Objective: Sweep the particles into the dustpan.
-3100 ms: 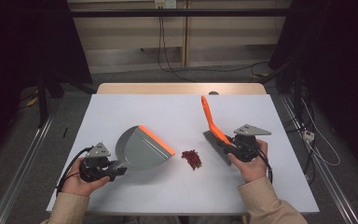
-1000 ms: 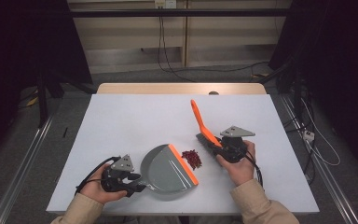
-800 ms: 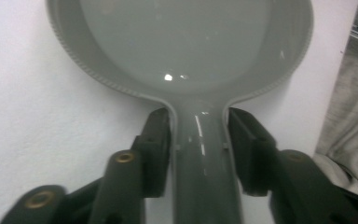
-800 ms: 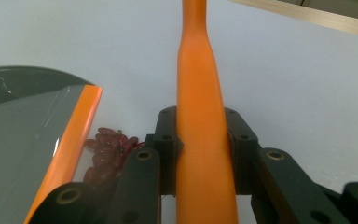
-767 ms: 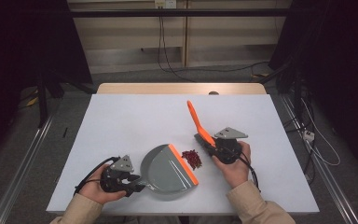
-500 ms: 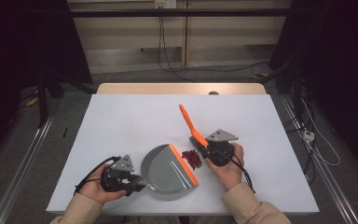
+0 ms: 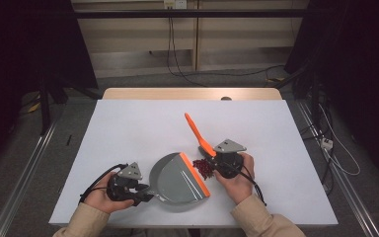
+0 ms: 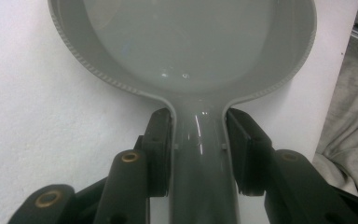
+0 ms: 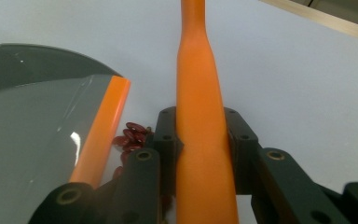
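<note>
Right gripper view shows me red beans [image 9: 131, 135] against the dustpan [image 9: 37, 140] lip at lower left; my right gripper [image 9: 200, 140] clamps the orange brush handle [image 9: 200, 116]. Left gripper [image 8: 198, 149] squeezes the dustpan's handle, low centre.

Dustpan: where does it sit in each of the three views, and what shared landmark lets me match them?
High view: dustpan lies at lower centre, handle in the left gripper.
Left gripper view: its grey bowl spans the top, handle running down between the jaws.
Right gripper view: it sits at the left.
Shared landmark: the orange lip beside the red beans, in the high and right gripper views.
</note>
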